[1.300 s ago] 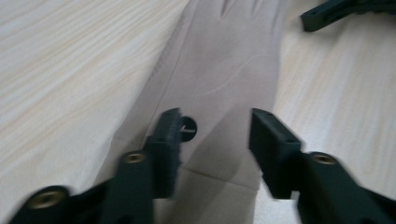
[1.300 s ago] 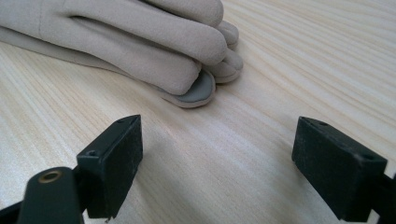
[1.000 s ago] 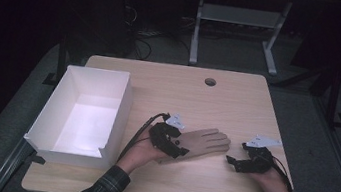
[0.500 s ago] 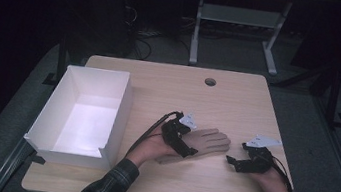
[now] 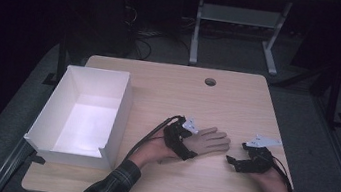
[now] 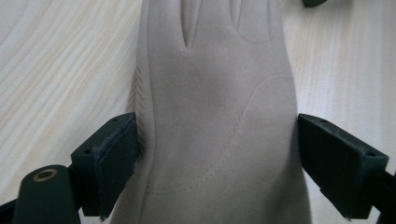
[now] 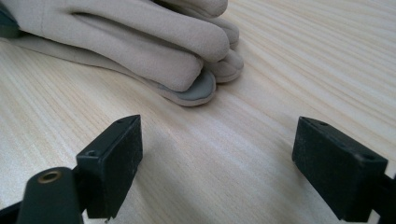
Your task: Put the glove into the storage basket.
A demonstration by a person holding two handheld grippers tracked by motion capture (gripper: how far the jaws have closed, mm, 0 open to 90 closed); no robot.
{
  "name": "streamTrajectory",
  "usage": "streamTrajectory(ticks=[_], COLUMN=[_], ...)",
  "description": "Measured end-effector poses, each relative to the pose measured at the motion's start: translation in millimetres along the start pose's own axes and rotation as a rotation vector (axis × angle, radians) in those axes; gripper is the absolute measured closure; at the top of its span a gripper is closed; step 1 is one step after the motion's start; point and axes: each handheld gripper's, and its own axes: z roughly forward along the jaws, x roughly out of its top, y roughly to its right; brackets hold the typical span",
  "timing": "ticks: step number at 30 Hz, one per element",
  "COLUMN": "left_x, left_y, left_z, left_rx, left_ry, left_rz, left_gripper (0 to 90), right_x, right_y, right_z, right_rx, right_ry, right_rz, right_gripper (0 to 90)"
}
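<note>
Beige suede is what the person is going for: a glove (image 5: 207,141) lying flat on the wooden table (image 5: 238,100), near the front edge and just right of the white box (image 5: 118,114). The left gripper (image 5: 183,139) is straddling the glove's cuff end, its jaws spread wide with one pad (image 6: 119,156) touching the seam edge and the other standing just clear of the far edge, so nothing is pinched yet. The right gripper (image 5: 237,162) is resting on the table near the glove's fingertips, also spread apart and grasping nothing. To my eye the grasp is just being lined up. Next, I reckon, the left jaws need to squeeze in and bunch the soft material before any lift, probably towards the box.
</note>
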Motion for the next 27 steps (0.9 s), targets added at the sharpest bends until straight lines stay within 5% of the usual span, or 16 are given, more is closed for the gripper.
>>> streamTrajectory(ticks=[5, 14, 23, 27], left_x=[-0.1, -1.9, -2.4, -3.1], left_y=[1.6, 4.4, 6.7, 4.0], left_z=[1.2, 1.7, -6.5, -8.8], left_rx=[0.035, 0.058, 0.085, 0.081], left_ry=[-0.025, -0.022, -0.031, -0.027], left_rz=[0.042, 0.031, 0.033, -0.001], left_gripper=[14.4, 16.7, 51.5, 61.9], right_x=[0.0, 0.0, 0.0, 0.0], right_y=[-0.1, -0.1, -0.1, -0.1], right_z=[0.0, 0.0, 0.0, 0.0], right_rx=[0.0, 0.0, 0.0, -0.001], right_ry=[-0.001, -0.001, -0.001, -0.001], right_rz=[0.001, 0.0, 0.0, 0.001], right_gripper=[15.8, 15.8, 15.8, 15.8])
